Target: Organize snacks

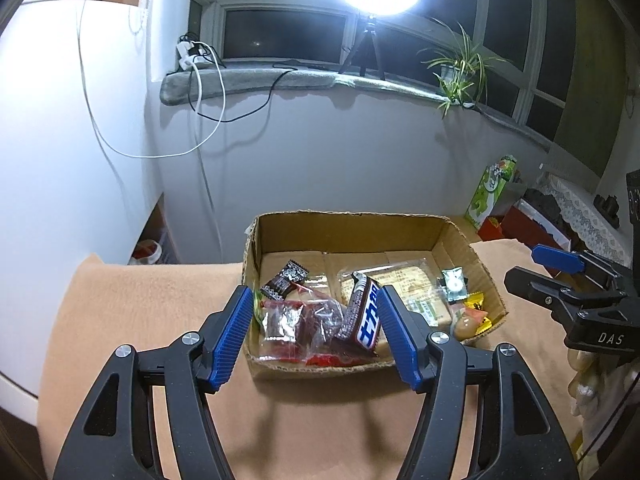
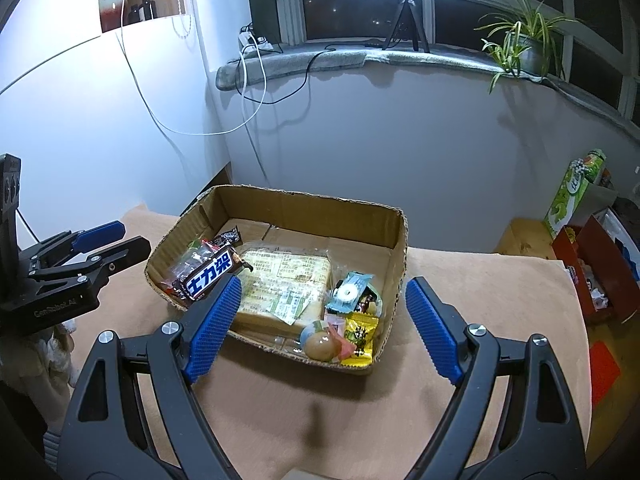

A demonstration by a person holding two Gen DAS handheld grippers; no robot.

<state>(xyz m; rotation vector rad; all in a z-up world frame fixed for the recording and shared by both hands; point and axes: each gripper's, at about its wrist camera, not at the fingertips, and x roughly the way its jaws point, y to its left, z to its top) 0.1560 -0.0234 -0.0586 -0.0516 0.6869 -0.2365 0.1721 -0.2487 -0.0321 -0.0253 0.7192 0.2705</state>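
Here, snack box (image 1: 360,236) beyond both grippers' wide, empty jaws, untouched.

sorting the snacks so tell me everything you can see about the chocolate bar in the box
The chocolate bar is a long bar in a glossy dark brown wrapper with a blue band bearing large white characters. It looks sealed. It lies tilted on a clear bag of red-wrapped snacks, at the left end of the open cardboard box, its lower end near the box's front wall. No tongs touch it.
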